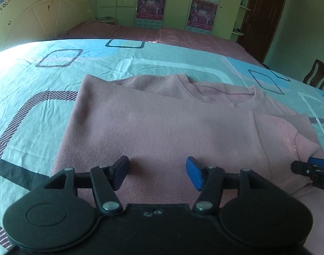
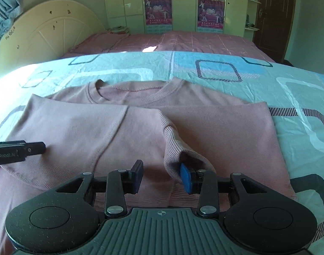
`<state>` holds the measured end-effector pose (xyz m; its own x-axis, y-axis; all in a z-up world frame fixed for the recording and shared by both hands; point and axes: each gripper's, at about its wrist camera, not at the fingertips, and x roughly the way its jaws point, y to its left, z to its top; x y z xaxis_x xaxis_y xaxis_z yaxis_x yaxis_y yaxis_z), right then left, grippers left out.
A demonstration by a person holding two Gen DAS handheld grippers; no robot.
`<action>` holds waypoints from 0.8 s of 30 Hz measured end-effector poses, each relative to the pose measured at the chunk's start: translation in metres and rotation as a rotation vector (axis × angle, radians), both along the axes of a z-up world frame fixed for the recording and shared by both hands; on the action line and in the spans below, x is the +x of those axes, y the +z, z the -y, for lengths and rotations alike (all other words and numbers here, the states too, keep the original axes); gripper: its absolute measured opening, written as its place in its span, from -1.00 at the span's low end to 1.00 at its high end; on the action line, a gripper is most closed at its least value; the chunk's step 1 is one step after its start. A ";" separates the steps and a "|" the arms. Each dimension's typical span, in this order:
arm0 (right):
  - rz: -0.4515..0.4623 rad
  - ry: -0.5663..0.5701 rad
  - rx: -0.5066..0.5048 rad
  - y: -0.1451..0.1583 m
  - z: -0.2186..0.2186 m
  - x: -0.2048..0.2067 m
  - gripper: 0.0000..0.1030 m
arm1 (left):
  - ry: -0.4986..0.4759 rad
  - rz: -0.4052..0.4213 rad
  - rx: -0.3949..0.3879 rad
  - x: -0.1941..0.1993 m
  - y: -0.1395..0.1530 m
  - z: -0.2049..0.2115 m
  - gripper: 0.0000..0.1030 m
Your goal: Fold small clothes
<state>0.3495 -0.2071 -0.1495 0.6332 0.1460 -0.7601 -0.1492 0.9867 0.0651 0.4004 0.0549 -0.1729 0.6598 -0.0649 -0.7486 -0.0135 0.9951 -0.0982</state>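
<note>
Nearest the lens, the left gripper hangs over the pink sweatshirt with its fingers spread and nothing between them. That garment lies partly folded on the patterned bedsheet. Spread fingers of the right gripper straddle the ribbed sleeve cuff, the blue pad tucked inside its opening.

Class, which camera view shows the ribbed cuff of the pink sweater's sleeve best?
The right wrist view: the ribbed cuff lies centre frame, its opening facing the camera. The left wrist view shows it only at the right edge.
</note>
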 end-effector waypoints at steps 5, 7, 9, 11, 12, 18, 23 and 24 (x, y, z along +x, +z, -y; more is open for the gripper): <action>-0.029 -0.044 0.083 -0.001 0.028 0.003 -0.26 | 0.013 -0.006 0.008 0.000 0.002 0.000 0.15; -0.021 -0.092 0.066 0.004 0.035 0.004 -0.26 | 0.023 -0.009 0.011 -0.001 0.002 0.000 0.15; -0.012 -0.129 0.068 0.009 0.045 0.003 -0.26 | 0.031 -0.011 0.015 -0.002 0.003 0.001 0.16; 0.001 -0.114 0.095 0.016 0.048 -0.002 -0.26 | 0.037 -0.009 0.016 -0.005 0.006 0.002 0.15; 0.014 -0.094 0.098 0.021 0.045 -0.006 -0.26 | 0.039 -0.005 0.016 -0.007 0.008 0.003 0.16; 0.052 0.071 0.152 0.039 0.009 -0.028 -0.26 | 0.006 0.037 0.024 -0.027 0.026 0.017 0.16; 0.011 0.168 0.182 0.032 -0.014 -0.049 -0.26 | -0.050 0.044 0.012 -0.057 0.033 0.036 0.17; -0.001 0.182 0.188 0.030 -0.016 -0.054 -0.26 | -0.060 0.040 0.011 -0.065 0.032 0.039 0.18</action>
